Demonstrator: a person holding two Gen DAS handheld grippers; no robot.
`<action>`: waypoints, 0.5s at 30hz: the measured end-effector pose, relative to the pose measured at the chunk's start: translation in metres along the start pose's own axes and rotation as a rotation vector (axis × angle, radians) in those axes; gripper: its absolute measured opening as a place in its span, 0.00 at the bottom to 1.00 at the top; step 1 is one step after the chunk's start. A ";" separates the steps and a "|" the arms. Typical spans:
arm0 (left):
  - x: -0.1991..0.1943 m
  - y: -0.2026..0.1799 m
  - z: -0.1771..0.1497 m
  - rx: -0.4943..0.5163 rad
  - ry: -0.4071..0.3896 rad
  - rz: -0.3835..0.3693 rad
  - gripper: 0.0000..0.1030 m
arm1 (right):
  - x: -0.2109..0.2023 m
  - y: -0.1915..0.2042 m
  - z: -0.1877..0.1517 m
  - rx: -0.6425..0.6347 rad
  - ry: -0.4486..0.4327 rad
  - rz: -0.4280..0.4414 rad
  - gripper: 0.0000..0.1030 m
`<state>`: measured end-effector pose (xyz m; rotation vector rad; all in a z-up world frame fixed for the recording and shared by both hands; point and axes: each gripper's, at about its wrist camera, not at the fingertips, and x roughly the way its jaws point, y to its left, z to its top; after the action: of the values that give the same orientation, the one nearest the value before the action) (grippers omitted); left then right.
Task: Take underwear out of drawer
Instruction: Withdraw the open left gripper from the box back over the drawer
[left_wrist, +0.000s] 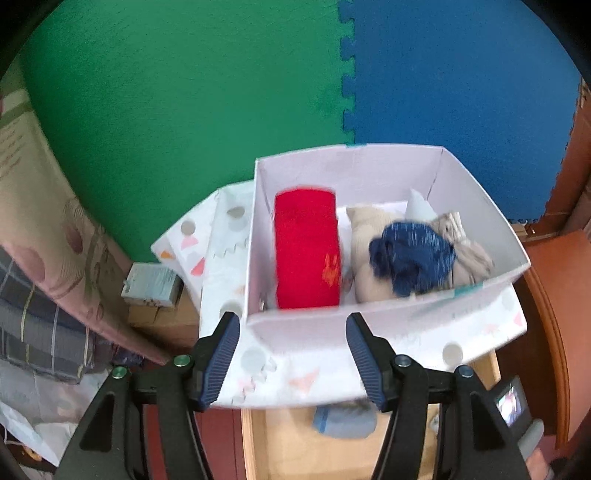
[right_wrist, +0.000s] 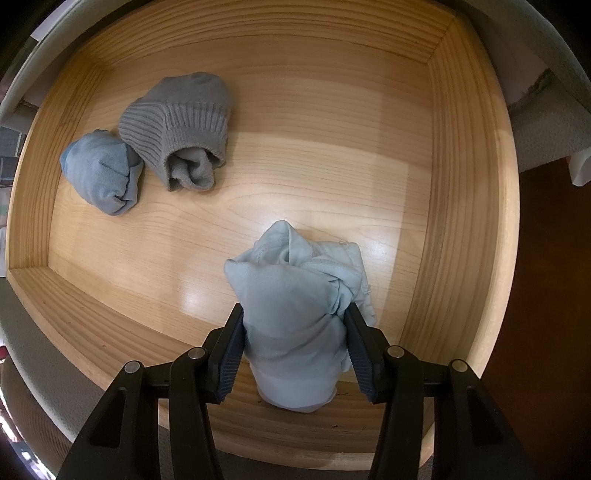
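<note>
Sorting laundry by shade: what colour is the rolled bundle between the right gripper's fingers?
Pale blue rolled cloth bundle; clearest in the right wrist view.

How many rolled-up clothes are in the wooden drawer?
3. A pale blue bundle sits between the right gripper fingers, a small blue bundle lies far left, and a grey ribbed bundle is beside it.

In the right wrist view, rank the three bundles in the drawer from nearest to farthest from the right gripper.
1. Pale blue bundle: between the fingers of the right gripper, near the front of the wooden drawer.
2. Grey ribbed bundle: far back, left of centre.
3. Small blue bundle: far left, touching the grey one; these two are nearly too close to call.
</note>
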<state>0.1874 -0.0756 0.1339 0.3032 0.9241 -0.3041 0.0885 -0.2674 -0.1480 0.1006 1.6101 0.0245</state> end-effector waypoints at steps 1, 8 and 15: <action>-0.001 0.003 -0.008 -0.009 0.007 -0.003 0.60 | 0.000 0.000 0.000 0.000 0.000 0.000 0.48; 0.013 0.017 -0.076 -0.064 0.102 -0.003 0.60 | 0.000 0.000 -0.001 0.000 0.005 -0.006 0.48; 0.041 0.016 -0.141 -0.141 0.216 -0.002 0.60 | 0.001 0.003 -0.001 -0.002 0.011 -0.024 0.47</action>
<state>0.1130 -0.0124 0.0226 0.2076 1.1527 -0.2088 0.0878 -0.2645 -0.1484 0.0792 1.6221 0.0081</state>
